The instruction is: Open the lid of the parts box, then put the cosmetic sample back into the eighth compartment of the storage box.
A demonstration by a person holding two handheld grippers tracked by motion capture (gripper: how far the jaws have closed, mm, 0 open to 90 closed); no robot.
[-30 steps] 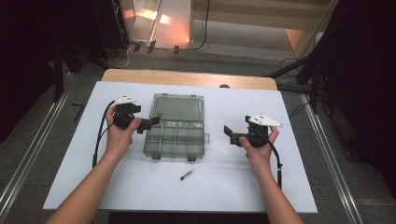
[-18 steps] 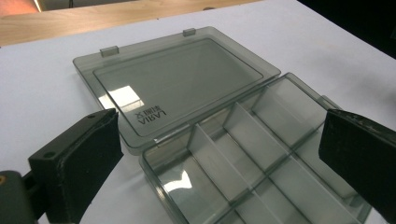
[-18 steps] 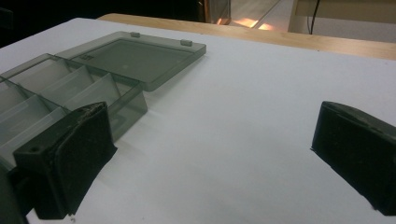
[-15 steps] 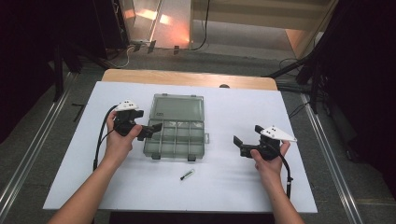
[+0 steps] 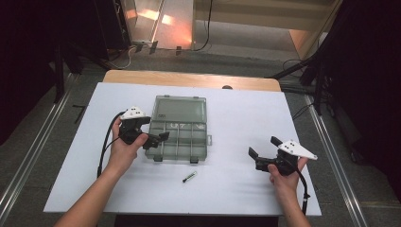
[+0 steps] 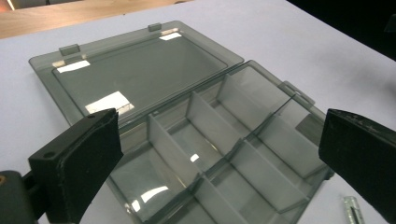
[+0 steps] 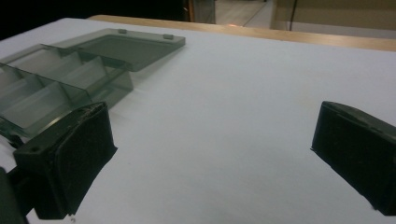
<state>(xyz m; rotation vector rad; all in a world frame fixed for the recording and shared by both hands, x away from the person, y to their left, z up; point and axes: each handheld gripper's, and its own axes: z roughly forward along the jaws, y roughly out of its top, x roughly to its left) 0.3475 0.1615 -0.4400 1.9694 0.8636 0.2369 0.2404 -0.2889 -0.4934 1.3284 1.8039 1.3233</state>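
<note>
My left gripper (image 5: 157, 138) sat at near-left corner of organiser box (image 5: 182, 127) — jaws spread wide, holding nothing. Box lay mid-table, lid already flat open, compartments bare. Small green part (image 5: 189, 177) lay loose on table just in front of box — not yet stowed. My right gripper (image 5: 263, 152) hovered well apart, also wide, empty.

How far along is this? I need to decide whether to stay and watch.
Done: the compartment box lies open, lid flat behind its tray. In hand: nothing; the left gripper hovers open at the box's left edge, the right gripper open over bare table. Left: the small green piece lies outside the box.
</note>
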